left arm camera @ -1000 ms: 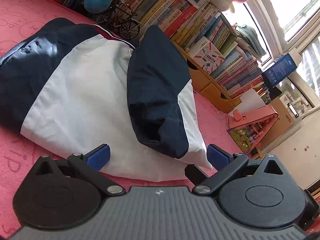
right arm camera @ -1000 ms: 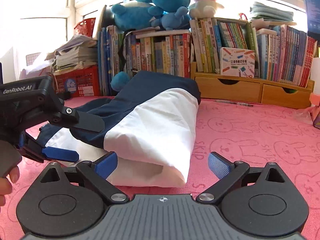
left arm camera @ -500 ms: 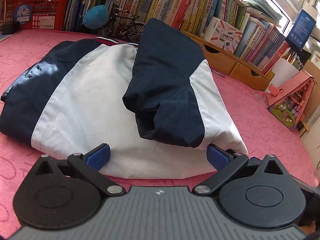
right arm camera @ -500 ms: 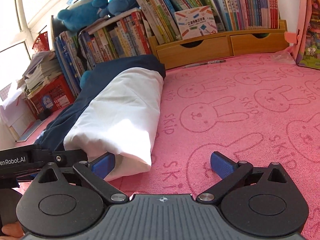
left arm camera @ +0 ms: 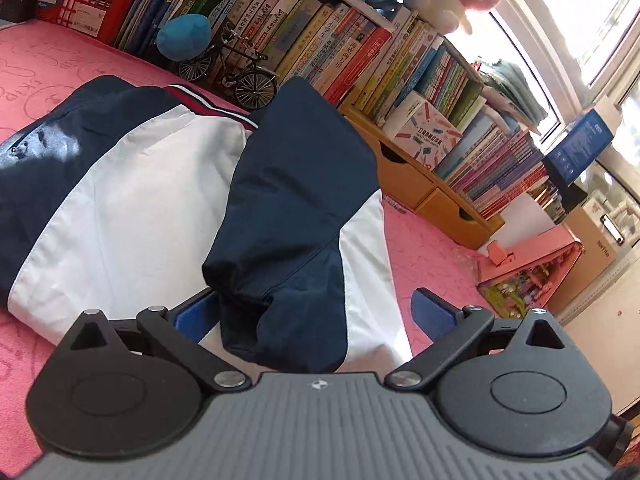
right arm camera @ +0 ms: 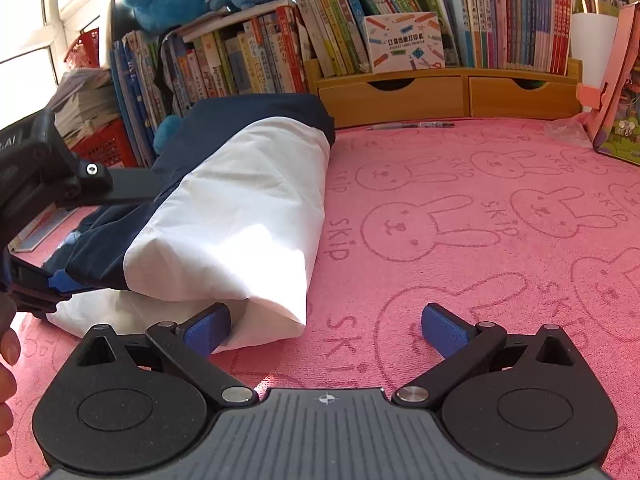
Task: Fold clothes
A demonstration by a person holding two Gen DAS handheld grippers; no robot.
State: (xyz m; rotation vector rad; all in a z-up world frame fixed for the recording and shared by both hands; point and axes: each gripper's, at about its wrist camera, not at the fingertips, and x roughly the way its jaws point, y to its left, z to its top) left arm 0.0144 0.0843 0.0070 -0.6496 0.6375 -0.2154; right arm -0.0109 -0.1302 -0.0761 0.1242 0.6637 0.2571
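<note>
A navy and white jacket [left arm camera: 132, 200] lies on the pink rabbit-print cloth [right arm camera: 460, 208], one navy sleeve [left arm camera: 296, 208] folded across its white front. My left gripper [left arm camera: 314, 314] is open at the near hem, and the sleeve cuff and white edge lie between its blue pads. In the right wrist view the jacket [right arm camera: 240, 208] shows as a rolled white bulge. My right gripper [right arm camera: 326, 328] is open low over the cloth, its left pad [right arm camera: 206, 330] against the white hem corner and the right pad over bare cloth. The left gripper [right arm camera: 108, 240] straddles the navy sleeve at far left.
Bookshelves with wooden drawers [right arm camera: 448, 92] run along the back edge. A model bicycle [left arm camera: 228, 68] and a blue plush toy [left arm camera: 184, 36] stand behind the jacket. A pink open case [left arm camera: 532, 268] stands at the right. A hand [right arm camera: 6, 360] shows at the left edge.
My left gripper has pushed forward, so the sleeve cuff and hem now lie between its fingers. My right gripper has swung toward the jacket, its left pad now at the white hem corner.
</note>
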